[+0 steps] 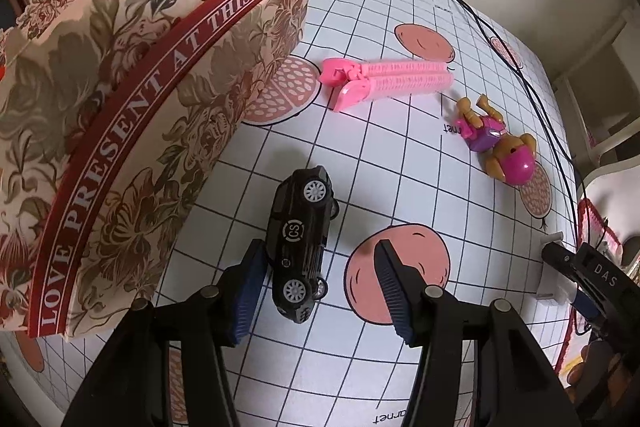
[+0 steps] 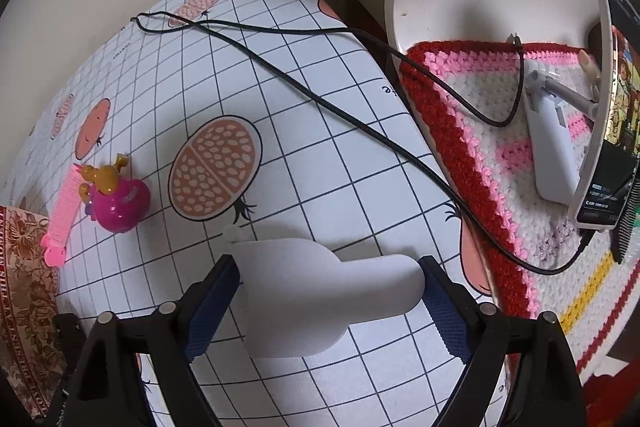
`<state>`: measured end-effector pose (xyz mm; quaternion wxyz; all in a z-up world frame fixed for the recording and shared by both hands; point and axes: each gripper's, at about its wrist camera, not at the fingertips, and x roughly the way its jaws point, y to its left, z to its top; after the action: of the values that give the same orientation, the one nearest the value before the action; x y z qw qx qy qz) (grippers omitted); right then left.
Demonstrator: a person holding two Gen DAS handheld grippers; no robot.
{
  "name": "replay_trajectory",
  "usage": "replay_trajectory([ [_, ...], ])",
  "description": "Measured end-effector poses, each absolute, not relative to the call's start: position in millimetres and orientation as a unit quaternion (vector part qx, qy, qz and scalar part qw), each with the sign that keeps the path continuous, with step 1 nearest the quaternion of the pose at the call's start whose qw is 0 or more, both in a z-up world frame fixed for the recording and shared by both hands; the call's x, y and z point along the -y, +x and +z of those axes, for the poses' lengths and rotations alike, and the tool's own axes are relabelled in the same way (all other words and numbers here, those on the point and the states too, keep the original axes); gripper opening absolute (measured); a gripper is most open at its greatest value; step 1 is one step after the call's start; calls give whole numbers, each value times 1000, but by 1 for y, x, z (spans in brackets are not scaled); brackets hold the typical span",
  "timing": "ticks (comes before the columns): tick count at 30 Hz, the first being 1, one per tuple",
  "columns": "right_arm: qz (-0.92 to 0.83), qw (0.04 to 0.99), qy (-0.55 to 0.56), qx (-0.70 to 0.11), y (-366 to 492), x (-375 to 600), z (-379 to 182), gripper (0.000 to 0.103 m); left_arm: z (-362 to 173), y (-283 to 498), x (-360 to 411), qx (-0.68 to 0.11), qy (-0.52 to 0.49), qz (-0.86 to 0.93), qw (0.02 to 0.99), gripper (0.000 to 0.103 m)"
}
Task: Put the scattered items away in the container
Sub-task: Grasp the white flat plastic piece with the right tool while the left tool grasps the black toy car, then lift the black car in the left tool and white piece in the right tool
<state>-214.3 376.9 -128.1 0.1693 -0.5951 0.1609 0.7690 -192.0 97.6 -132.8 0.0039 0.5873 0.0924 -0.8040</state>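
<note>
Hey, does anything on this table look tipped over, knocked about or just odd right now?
Yes. The black toy car lies on its side, wheels facing outward, beside the floral box. The dog figure also lies flat on the checked tablecloth. A black cable trails loosely across the table.
</note>
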Motion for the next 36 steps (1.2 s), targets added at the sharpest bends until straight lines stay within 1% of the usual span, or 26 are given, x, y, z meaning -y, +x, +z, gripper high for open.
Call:
replay_trajectory([
  [6, 770, 166, -592, -169, -214, -372, -125, 86, -132, -191, -96, -85, 584, -807, 9, 44],
  [10, 773, 156, -590, -176, -214, -369, -123, 86, -132, -191, -95, -87, 585, -807, 3, 30],
  [17, 773, 129, -583, -212, -215, -363, -119, 85, -131, -191, -97, -93, 585, -805, -9, 27],
  [24, 780, 106, -575, -222, -216, -352, -110, 85, -130, -194, -98, -102, 586, -803, -21, 27],
  [36, 809, 87, -538, -220, -231, -328, -75, 85, -109, -197, -96, -113, 567, -815, -35, 27],
])
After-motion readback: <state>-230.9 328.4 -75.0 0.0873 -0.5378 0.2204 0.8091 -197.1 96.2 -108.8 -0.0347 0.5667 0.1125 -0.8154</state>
